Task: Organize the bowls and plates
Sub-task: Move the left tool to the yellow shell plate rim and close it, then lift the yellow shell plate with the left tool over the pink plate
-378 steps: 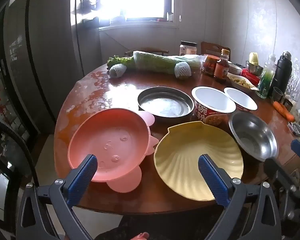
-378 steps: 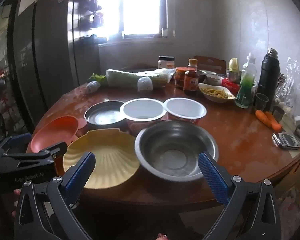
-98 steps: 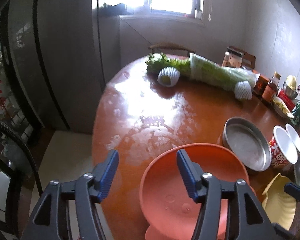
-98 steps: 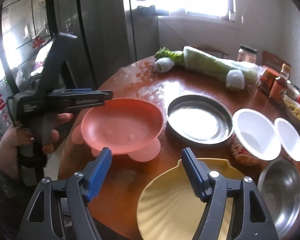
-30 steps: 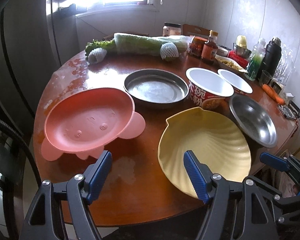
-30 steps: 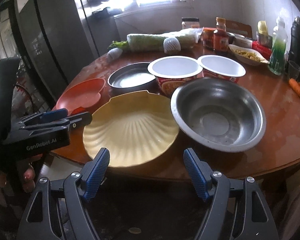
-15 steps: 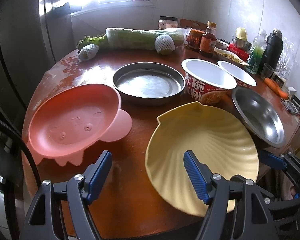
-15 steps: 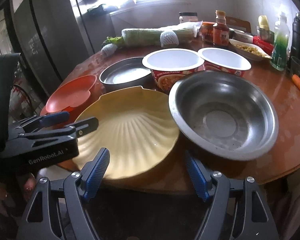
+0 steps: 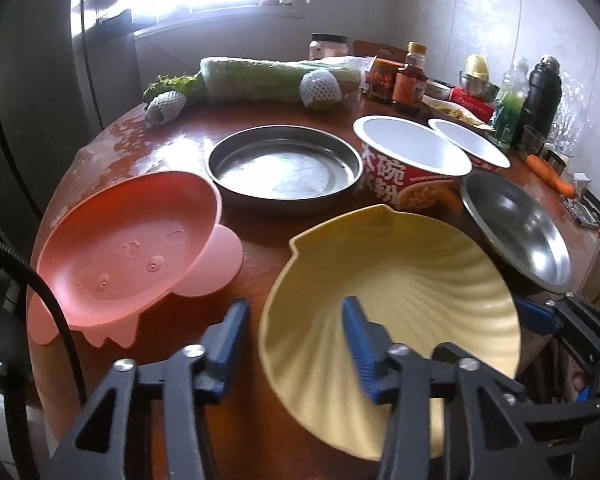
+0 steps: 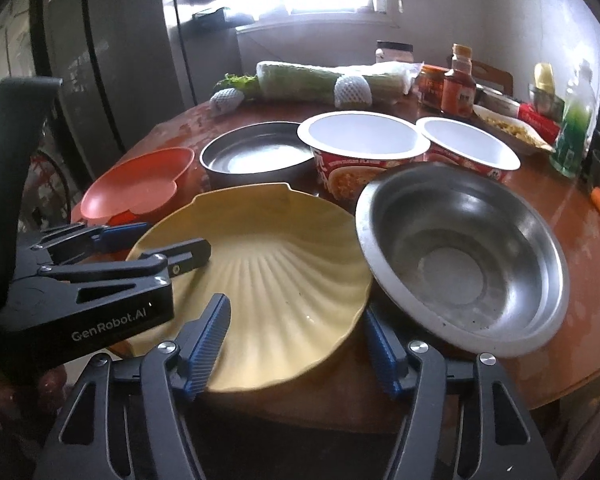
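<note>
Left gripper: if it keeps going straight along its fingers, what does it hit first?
The yellow shell plate. The left gripper is open and straddles the plate's near left rim, one finger inside, one outside, so that rim probably meets it first. Depth is unclear.

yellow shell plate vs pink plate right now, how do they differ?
The yellow shell plate is ribbed and scalloped; the pink plate is smooth with ear-like tabs. Both grippers, left and right, straddle the yellow plate's near rim; the pink plate sits untouched. Both are empty, on the table.
</note>
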Motion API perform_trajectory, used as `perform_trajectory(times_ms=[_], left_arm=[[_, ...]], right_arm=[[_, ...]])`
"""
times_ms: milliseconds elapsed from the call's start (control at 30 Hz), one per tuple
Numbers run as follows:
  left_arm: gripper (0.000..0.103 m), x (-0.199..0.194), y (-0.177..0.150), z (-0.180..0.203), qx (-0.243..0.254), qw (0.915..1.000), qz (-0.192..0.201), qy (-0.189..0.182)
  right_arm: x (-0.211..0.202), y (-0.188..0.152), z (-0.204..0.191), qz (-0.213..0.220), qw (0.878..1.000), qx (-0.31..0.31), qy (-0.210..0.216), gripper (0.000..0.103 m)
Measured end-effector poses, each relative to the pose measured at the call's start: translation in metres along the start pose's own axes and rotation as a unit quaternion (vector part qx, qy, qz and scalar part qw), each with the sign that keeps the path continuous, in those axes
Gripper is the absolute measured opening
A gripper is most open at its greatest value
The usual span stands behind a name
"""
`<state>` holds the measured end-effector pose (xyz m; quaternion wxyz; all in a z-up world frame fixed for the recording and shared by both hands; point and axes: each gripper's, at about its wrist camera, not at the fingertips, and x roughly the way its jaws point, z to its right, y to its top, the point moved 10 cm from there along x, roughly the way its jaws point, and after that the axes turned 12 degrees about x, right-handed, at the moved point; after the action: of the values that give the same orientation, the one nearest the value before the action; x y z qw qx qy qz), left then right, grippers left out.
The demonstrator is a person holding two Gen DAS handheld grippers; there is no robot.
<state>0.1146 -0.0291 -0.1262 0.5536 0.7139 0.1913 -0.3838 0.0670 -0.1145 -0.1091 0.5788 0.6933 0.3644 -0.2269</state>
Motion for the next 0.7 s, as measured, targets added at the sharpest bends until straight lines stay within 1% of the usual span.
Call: perform_trajectory(times_ms=[67, 400, 500, 700], left_arm=[[0.041, -0.001, 0.000, 0.002, 0.005, 1.0000, 0.001, 0.002], [0.041, -0.015, -0.008, -0.005, -0.002, 0.9999, 0.000, 0.011], [0.041, -0.024, -0.008, -0.007, -0.005, 0.9999, 0.005, 0.012], [0.041, -0.048, -0.002, -0.016, -0.014, 0.9993, 0.028, 0.020]], right_arm=[[0.000, -0.001, -0.002, -0.003, 1.000, -0.003, 0.003, 0.063], [-0.006, -0.006, -0.014, -0.010, 1.000, -0.018, 0.014, 0.063], [-0.011, -0.006, -0.017, -0.007, 1.000, -0.021, 0.017, 0.063], [-0.024, -0.001, -0.028, 0.004, 0.999, -0.033, 0.025, 0.063]])
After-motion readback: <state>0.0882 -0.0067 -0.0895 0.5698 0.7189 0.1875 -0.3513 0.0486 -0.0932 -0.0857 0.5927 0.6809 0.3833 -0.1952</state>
